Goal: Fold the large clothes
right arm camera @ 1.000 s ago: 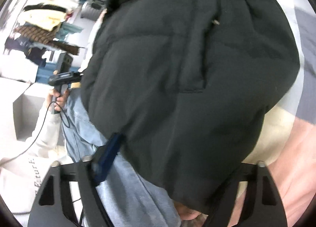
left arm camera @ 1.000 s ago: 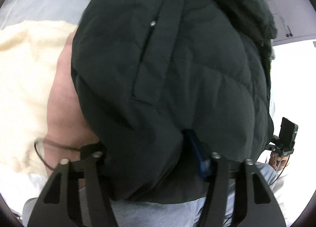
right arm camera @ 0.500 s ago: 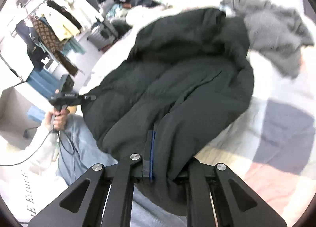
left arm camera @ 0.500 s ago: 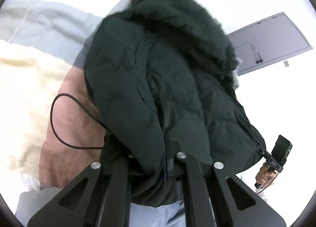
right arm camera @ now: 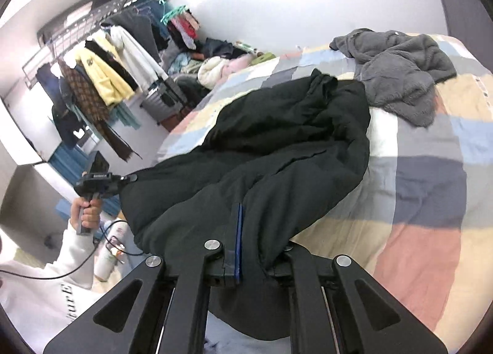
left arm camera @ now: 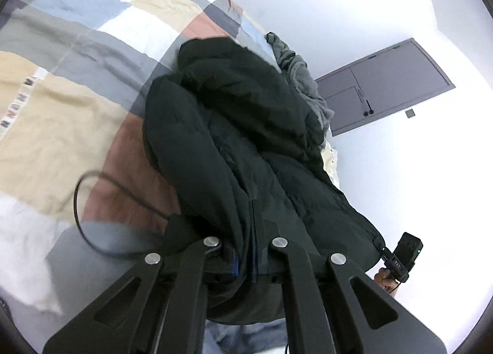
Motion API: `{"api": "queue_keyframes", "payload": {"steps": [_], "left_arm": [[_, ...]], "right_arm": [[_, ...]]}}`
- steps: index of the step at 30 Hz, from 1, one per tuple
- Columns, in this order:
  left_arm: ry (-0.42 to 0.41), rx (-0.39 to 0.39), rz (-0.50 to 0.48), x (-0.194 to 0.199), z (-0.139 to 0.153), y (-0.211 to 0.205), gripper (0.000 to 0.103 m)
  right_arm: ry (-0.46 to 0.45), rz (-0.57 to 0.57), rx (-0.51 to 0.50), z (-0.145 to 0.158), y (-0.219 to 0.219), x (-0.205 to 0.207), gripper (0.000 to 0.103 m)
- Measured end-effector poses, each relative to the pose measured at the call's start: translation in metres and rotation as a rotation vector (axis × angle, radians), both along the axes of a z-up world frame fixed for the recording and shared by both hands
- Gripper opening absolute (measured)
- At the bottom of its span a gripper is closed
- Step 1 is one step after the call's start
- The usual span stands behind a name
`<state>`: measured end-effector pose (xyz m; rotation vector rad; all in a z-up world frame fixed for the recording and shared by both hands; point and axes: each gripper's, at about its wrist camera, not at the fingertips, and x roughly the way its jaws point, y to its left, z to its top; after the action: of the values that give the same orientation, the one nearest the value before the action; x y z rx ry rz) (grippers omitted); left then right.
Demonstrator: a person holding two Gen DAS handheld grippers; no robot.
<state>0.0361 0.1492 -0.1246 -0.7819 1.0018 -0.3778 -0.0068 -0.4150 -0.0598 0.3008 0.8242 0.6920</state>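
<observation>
On the patchwork bed [right arm camera: 431,187] | left gripper [left arm camera: 243,257] and right gripper [right arm camera: 249,261] each clamped on black puffer jacket [right arm camera: 277,150] hem | jacket bunched, no fold made; folding appears barely begun.

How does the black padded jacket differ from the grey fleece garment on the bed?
The black jacket is smooth and quilted; the grey fleece garment is fuzzy. The jacket is clamped by the left gripper and the right gripper; the fleece lies crumpled, held by nothing. Both rest on the patchwork bedspread.
</observation>
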Motion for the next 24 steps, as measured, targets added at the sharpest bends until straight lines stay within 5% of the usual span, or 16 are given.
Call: {"api": "queue_keyframes", "payload": {"steps": [6,11,24], "left_arm": [[-0.003,0.002,0.003,-0.049,0.025,0.015,0.004],[0.009,0.033,-0.002,-0.047,0.032,0.015,0.004],[-0.038,0.106,-0.027,0.021,0.065,0.014,0.004]], "right_arm": [[-0.006,-0.090,0.011,0.021,-0.005,-0.052,0.005],[-0.016,-0.119,0.004,0.038,-0.002,-0.059,0.005],[0.070,-0.234,0.139,0.044,-0.028,0.033,0.005]]}}
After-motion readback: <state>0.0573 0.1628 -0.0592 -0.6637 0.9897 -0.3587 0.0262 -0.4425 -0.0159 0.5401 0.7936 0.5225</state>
